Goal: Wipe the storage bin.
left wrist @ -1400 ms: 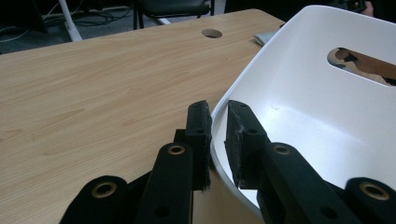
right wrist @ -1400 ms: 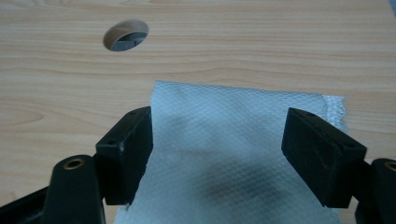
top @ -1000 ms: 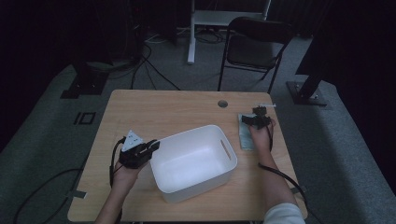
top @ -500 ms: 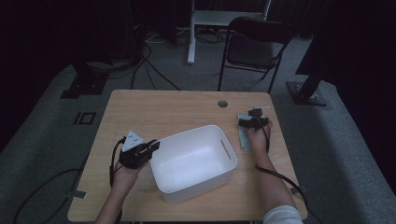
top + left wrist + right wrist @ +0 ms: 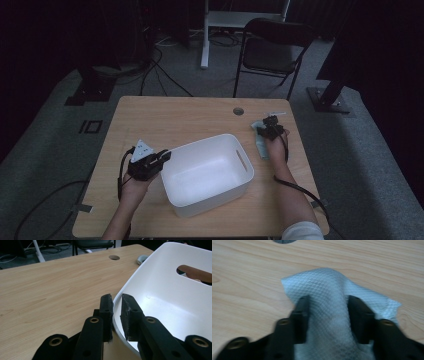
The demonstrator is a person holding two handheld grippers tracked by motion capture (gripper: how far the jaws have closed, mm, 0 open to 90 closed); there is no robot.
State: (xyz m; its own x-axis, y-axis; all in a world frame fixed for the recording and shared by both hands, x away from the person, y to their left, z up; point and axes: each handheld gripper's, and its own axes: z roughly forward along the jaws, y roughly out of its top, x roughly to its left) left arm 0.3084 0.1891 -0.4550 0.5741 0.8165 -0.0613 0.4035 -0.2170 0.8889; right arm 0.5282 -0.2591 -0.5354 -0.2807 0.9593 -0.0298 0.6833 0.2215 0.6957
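The rim of the white tub [image 5: 207, 172] in the middle of the table [image 5: 175, 117] is being clamped between the left gripper's [image 5: 117, 305] fingers. To its right, a pale blue cloth [image 5: 329, 297] lying on the table is being pinched by the right gripper [image 5: 327, 305], whose fingers have just been closing on it.

The tub [image 5: 207, 172] sits in the middle of the tabletop [image 5: 185, 117]. The cloth [image 5: 261, 142] lies to its right, near the edge.
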